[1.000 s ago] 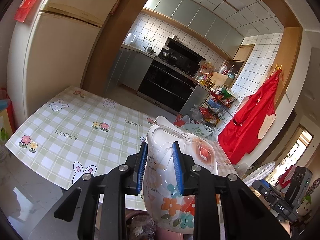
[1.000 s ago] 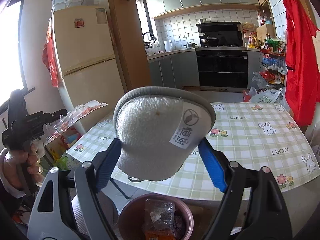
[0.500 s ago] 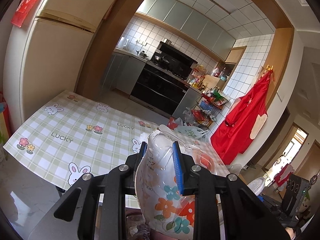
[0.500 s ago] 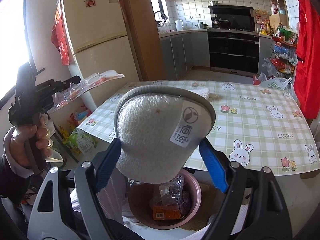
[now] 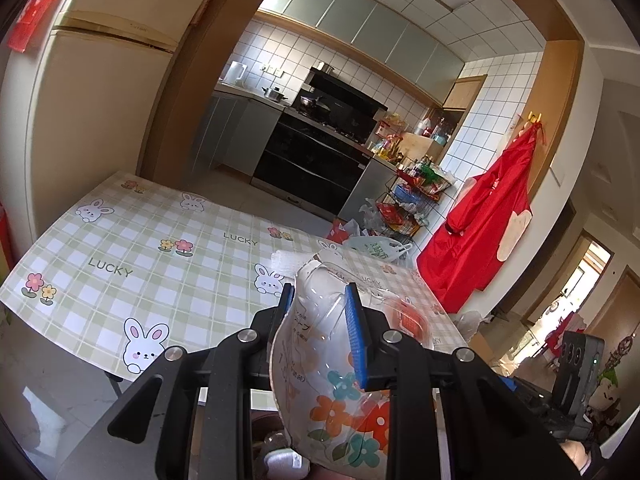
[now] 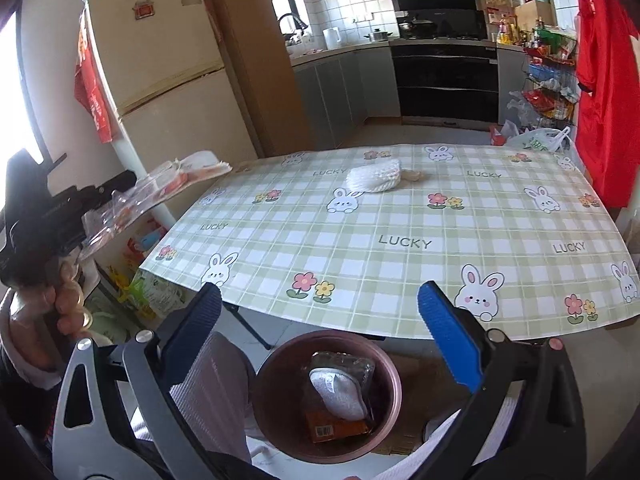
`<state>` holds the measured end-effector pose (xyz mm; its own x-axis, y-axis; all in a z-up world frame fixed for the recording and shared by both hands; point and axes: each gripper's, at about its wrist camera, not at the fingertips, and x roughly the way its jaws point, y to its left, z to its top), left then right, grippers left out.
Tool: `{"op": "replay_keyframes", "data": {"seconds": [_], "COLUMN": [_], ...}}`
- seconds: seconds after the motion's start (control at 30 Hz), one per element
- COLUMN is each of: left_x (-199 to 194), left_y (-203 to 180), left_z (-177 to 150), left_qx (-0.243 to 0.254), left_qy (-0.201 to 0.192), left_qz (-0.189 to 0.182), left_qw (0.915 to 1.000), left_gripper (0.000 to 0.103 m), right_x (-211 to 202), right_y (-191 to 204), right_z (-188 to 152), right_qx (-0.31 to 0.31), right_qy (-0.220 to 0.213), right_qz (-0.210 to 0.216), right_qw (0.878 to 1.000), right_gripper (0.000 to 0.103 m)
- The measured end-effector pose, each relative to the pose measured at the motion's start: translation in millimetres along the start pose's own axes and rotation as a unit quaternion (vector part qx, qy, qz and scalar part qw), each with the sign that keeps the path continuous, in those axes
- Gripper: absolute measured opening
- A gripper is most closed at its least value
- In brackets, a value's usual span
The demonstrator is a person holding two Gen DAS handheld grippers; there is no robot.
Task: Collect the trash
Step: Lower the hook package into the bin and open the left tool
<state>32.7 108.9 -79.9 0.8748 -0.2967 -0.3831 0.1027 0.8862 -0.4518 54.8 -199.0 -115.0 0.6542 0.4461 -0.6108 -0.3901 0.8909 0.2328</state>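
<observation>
Right tongs, spread wide and empty, hang above the round brown plastic bin; a white foam pad lies inside it. Left tongs pinch a clear flower-printed plastic wrapper. On the green-checked counter, at 12 o'clock, rests a white foam net.

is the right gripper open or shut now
Open. In the right wrist view the right gripper has its blue fingers spread wide with nothing between them, above the pink bin.
</observation>
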Motion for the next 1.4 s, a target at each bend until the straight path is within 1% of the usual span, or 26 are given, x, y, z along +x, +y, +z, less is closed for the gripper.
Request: {"op": "replay_keyframes", "data": {"seconds": [0.13, 0.27, 0.37, 0.5, 0.6, 0.8, 1.07, 1.13, 1.17, 1.2, 1.27, 1.33, 1.4], "left_x": [4.5, 9.4, 12.5, 16.7, 20.2, 24.8, 33.1, 38.2, 41.3, 44.3, 47.1, 48.6, 48.2], "left_y": [-8.6, -22.3, -33.2, -46.9, -53.2, -55.9, -54.8, -52.7, -50.4, -47.8, -42.9, -39.5, -36.1], "left_z": [-7.4, -17.9, -26.2, -34.2, -39.3, -44.5, -51.2, -54.4, -56.0, -57.7, -60.6, -62.9, -62.4], "left_qx": [0.007, 0.031, 0.048, 0.067, 0.077, 0.085, 0.089, 0.085, 0.081, 0.075, 0.066, 0.066, 0.064], "left_qy": [0.013, 0.03, 0.039, 0.055, 0.067, 0.076, 0.098, 0.11, 0.117, 0.125, 0.13, 0.133, 0.129], "left_qz": [-0.014, -0.029, -0.037, -0.062, -0.073, -0.074, -0.079, -0.078, -0.073, -0.07, -0.067, -0.055, -0.043], "left_qw": [0.9998, 0.9987, 0.9974, 0.9943, 0.9921, 0.9908, 0.9881, 0.9873, 0.9871, 0.9869, 0.987, 0.9874, 0.9887], "left_gripper": [0.025, 0.025, 0.025, 0.025, 0.025, 0.025, 0.027, 0.034, 0.054, 0.071, 0.074, 0.077, 0.086], "right_x": [-7.9, -12.5, -17.3, -25.1, -28.2, -28.3, -25.4, -24.7, -24.2, -24.2, -24.5, -22.8, -21.6], "right_y": [-14.1, -24.9, -34.3, -44.2, -50.0, -56.0, -56.4, -56.5, -56.8, -57.3, -57.6, -58.0, -58.7], "right_z": [3.3, 1.1, 1.3, 1.0, 0.4, -3.5, -6.0, -5.9, -6.1, -6.3, -7.6, -8.3, -9.2], "right_qx": [0.019, 0.025, 0.035, 0.052, 0.06, 0.069, 0.071, 0.072, 0.073, 0.074, 0.074, 0.075, 0.077], "right_qy": [-0.03, -0.04, -0.047, -0.056, -0.059, -0.058, -0.054, -0.053, -0.053, -0.052, -0.052, -0.05, -0.047], "right_qz": [-0.024, -0.047, -0.056, -0.054, -0.056, -0.061, -0.061, -0.061, -0.061, -0.062, -0.062, -0.063, -0.062], "right_qw": [0.999, 0.998, 0.997, 0.996, 0.995, 0.994, 0.994, 0.994, 0.994, 0.994, 0.994, 0.994, 0.994], "right_gripper": [0.097, 0.097, 0.097, 0.097, 0.097, 0.097, 0.097, 0.097, 0.097, 0.097, 0.097, 0.097, 0.097]}}
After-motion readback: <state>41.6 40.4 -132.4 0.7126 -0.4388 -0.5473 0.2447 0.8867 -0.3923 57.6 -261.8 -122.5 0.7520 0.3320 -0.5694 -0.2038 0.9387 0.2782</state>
